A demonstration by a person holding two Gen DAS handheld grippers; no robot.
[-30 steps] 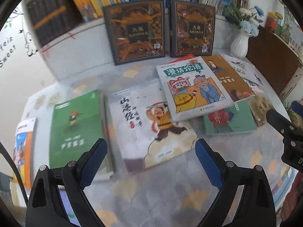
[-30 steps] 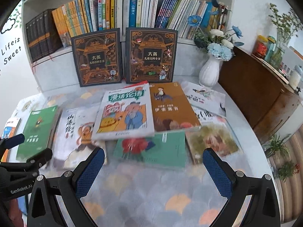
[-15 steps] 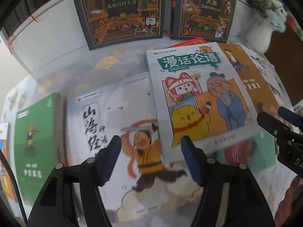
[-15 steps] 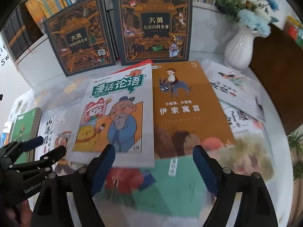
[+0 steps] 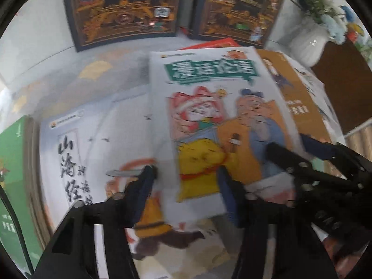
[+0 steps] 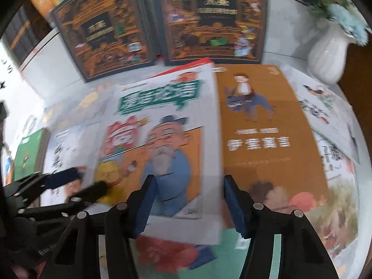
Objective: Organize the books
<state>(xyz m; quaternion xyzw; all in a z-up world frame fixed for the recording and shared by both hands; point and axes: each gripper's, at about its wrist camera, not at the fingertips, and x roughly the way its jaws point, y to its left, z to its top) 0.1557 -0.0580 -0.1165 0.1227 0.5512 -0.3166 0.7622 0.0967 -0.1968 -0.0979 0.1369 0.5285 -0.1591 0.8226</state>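
A white picture book [image 5: 209, 116] with a green title banner and cartoon figures lies on top of the spread of books. My left gripper [image 5: 187, 193] is low over its near left corner, jaws closing, with that corner between the fingers. My right gripper [image 6: 189, 200] hangs over the near right corner of the same book [image 6: 162, 121], jaws closing too, with the corner between its blue pads. I see no pad pressing on the cover. Each gripper shows in the other's view: the right gripper [image 5: 287, 143] and the left gripper [image 6: 88, 179].
Under and around it lie a white book with brush lettering [image 5: 93, 151], a green book [image 5: 14, 162], an orange-brown book [image 6: 260, 139] and a teal one [image 6: 232, 255]. Two dark ornate books [image 6: 209, 18] stand against the shelf. A white vase [image 6: 330, 51] stands at the back right.
Both grippers have come down and forward towards the cartoon book, and their jaws have narrowed from wide open. The books have not shifted.
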